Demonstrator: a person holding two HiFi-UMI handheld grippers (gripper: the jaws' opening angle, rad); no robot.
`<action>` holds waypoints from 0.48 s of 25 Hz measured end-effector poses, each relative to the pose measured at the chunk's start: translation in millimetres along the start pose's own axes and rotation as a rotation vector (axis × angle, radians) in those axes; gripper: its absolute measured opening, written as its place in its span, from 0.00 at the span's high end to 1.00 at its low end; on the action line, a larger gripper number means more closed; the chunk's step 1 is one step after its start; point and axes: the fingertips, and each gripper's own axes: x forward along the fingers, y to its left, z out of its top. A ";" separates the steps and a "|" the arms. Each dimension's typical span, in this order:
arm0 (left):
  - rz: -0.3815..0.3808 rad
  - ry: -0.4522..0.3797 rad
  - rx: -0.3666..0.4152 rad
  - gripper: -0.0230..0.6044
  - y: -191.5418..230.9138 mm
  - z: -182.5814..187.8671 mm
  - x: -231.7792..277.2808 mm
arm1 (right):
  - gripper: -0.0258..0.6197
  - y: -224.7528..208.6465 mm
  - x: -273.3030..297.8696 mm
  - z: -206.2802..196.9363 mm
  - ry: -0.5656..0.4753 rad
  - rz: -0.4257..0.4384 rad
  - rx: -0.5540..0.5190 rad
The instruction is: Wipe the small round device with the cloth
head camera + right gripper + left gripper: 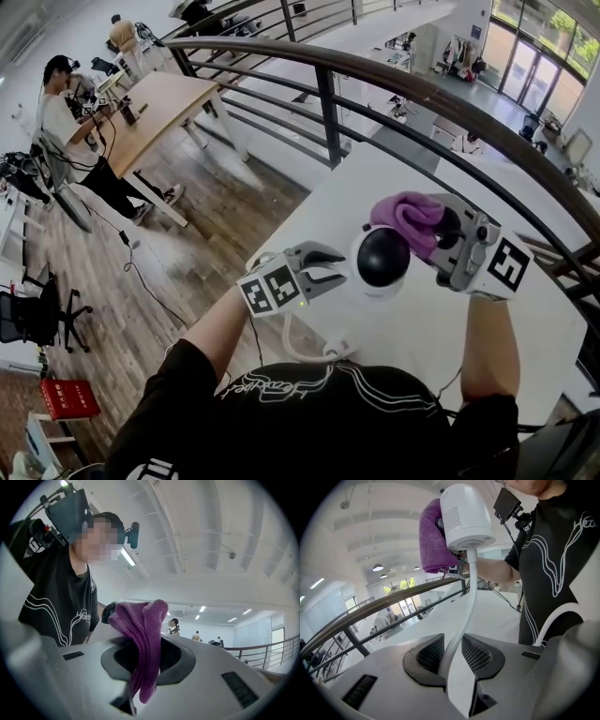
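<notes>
The small round device (382, 259), white with a black dome face, is raised above the white table (530, 309). My left gripper (339, 273) is just left of it, shut on its white cable (467, 604). That cable runs up between the pads to the device (466, 517). My right gripper (441, 234) is shut on a folded purple cloth (410, 217), which lies against the device's upper right side. In the right gripper view the cloth (145, 637) hangs out of the jaws and hides most of the device (108, 612). The cloth (431, 538) covers the device's far side in the left gripper view.
A dark curved railing (375, 70) runs just beyond the table. Slack cable (305, 352) loops at the table's near edge by my body. Below at the left stands a wooden desk (159, 108) with a seated person (66, 122).
</notes>
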 end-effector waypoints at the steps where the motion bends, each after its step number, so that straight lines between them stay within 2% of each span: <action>1: 0.002 0.001 -0.001 0.78 0.6 -1.2 0.8 | 0.87 0.5 -2.0 -1.8 0.003 0.001 0.001; 12: 0.013 0.020 -0.016 0.78 4.0 -3.7 -1.5 | 0.87 17.0 -19.4 -8.4 0.046 -0.011 0.016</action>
